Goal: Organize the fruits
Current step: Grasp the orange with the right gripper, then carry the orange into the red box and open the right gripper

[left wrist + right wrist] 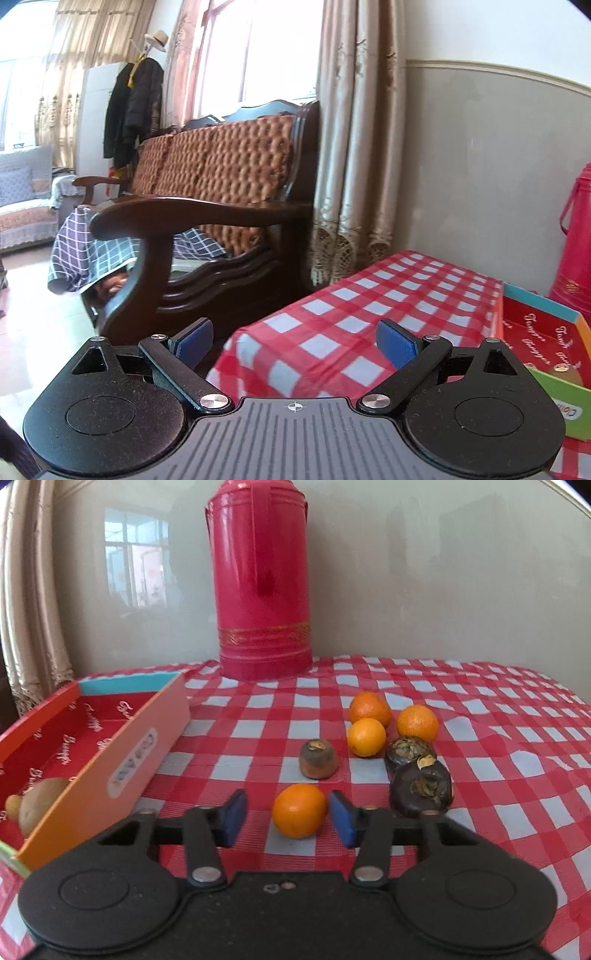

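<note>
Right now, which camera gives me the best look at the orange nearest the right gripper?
The right wrist view. The nearest orange sits unobstructed on the checkered cloth between the open fingers of the right gripper. The left wrist view shows no orange, only cloth and the box's corner.

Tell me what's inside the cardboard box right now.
In the right wrist view, the cardboard box holds a brownish fruit with a smaller yellowish one beside it. The orange side wall hides the floor nearest the camera, so more may lie there.

Table [498,738]: box [122,760] at left edge, flask [262,579] at back edge, fruits [369,734] clustered mid-table right of box, one orange [300,810] nearest front.
</note>
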Demonstrator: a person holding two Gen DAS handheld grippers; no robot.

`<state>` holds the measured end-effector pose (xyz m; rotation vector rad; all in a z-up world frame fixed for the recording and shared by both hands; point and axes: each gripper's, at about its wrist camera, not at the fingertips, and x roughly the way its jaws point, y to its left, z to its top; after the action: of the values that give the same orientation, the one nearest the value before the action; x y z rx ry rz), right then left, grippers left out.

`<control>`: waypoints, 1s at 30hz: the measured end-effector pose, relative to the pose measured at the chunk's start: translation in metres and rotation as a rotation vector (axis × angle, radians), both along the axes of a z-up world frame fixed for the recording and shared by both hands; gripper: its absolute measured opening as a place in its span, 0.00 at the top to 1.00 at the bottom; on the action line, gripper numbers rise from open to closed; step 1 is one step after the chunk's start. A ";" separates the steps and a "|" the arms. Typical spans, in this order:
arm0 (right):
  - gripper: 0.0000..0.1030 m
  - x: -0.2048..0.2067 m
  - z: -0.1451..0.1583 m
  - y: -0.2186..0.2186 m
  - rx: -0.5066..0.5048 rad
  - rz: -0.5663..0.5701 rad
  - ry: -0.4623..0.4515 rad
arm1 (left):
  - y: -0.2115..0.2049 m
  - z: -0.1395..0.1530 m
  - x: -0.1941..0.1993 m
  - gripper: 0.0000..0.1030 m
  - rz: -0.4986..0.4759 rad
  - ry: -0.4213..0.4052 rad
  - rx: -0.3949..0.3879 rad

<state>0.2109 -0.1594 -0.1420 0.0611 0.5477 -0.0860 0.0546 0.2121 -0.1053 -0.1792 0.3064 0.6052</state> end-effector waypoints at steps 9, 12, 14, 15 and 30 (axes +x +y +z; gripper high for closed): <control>0.77 0.005 -0.003 0.003 0.002 0.020 0.024 | 0.027 -0.005 -0.011 0.08 0.068 0.006 -0.044; 0.77 -0.003 0.004 0.010 0.022 0.051 -0.012 | 0.031 -0.006 -0.014 0.08 0.081 -0.001 -0.046; 0.77 -0.008 0.011 0.020 0.033 0.094 -0.041 | 0.033 -0.006 -0.014 0.08 0.085 -0.002 -0.050; 0.77 -0.010 0.015 0.026 0.038 0.113 -0.053 | 0.034 -0.006 -0.015 0.08 0.087 -0.003 -0.050; 0.77 -0.026 0.039 0.126 0.062 0.449 -0.105 | 0.042 -0.006 -0.024 0.07 0.109 -0.013 -0.056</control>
<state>0.1845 -0.0336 -0.1034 0.0024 0.4487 0.3698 0.0306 0.2538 -0.1117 -0.2548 0.3024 0.7039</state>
